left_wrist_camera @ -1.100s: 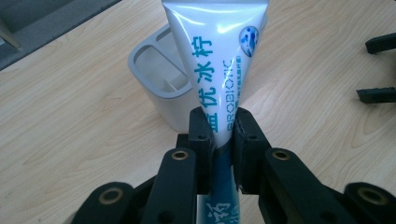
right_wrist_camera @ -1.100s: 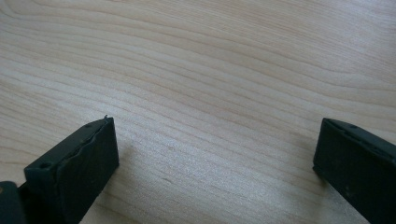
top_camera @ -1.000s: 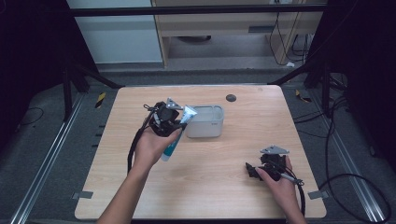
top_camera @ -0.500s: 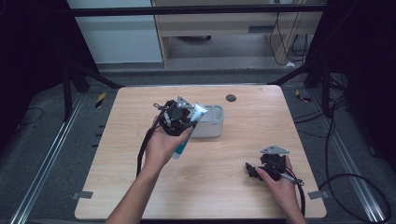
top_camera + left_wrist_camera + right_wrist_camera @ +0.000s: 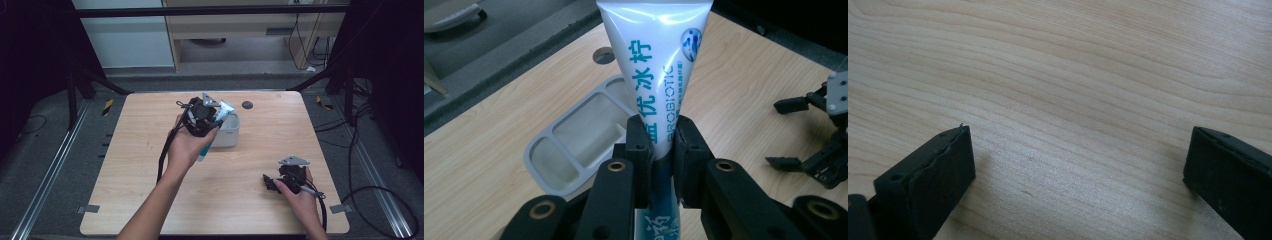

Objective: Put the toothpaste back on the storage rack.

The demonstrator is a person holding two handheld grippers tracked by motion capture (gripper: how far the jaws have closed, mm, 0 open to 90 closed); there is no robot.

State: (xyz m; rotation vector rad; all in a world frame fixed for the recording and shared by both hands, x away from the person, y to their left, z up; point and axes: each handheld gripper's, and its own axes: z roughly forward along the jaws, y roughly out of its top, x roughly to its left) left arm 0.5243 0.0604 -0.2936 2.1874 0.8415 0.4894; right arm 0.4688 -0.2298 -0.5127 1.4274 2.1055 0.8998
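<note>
The left gripper (image 5: 659, 145) is clamped on a white and blue tube (image 5: 659, 65), its jaws pinching the tube about midway along its length, with the broad crimped end towards the top of the left gripper view and the rest running down out of the bottom. In the high view the tube (image 5: 204, 150) hangs from the left gripper (image 5: 202, 117) just left of centre, above the table (image 5: 150, 200) and at the near left edge of the tray (image 5: 231, 136).

The tube looks light and soft: a plastic skin that dents under the pads and is glossy enough to slip. The flat stretch where it is held now seems a sound place to grip, since the jaws close across the thin side; nearer the cap end it would be rounder and harder to pinch, and a harder squeeze might push paste towards the cap.

The tray (image 5: 574, 145) is a grey, shallow, rounded dish split into compartments, lying at centre left of the left gripper view. Each compartment that can be seen is empty.

The right gripper (image 5: 272, 182) rests low at the lower right of the high view, jaws wide apart with nothing between them but bare wood (image 5: 1073, 100).
</note>
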